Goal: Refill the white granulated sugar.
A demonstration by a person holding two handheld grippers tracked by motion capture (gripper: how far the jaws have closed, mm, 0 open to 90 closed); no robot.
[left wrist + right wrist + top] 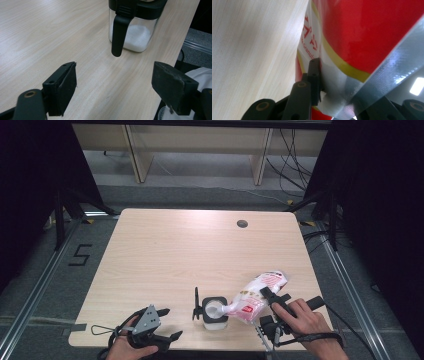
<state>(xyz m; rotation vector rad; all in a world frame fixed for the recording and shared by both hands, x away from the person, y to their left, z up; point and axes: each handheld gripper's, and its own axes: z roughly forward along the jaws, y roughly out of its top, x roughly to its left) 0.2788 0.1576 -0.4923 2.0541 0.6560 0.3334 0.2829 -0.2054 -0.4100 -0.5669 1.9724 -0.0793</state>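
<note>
A clear square jar (215,312) with a black rim and a raised black lid stands near the table's front edge; white granules fill its lower part (133,37). A white and red pouch (255,295) is tilted with its mouth over the jar's opening. My right gripper (270,297) is shut on the pouch, one jaw pressing against its red, yellow and silver side (342,45). My left gripper (167,325) sits open at the front left of the jar, nothing between its black pads (66,87), facing the jar's hanging lid tab (120,32).
The light wooden table (175,250) has a round cable hole (242,224) at the back right. Its front edge runs right by both hands. Table legs and cables lie on the floor beyond the far edge.
</note>
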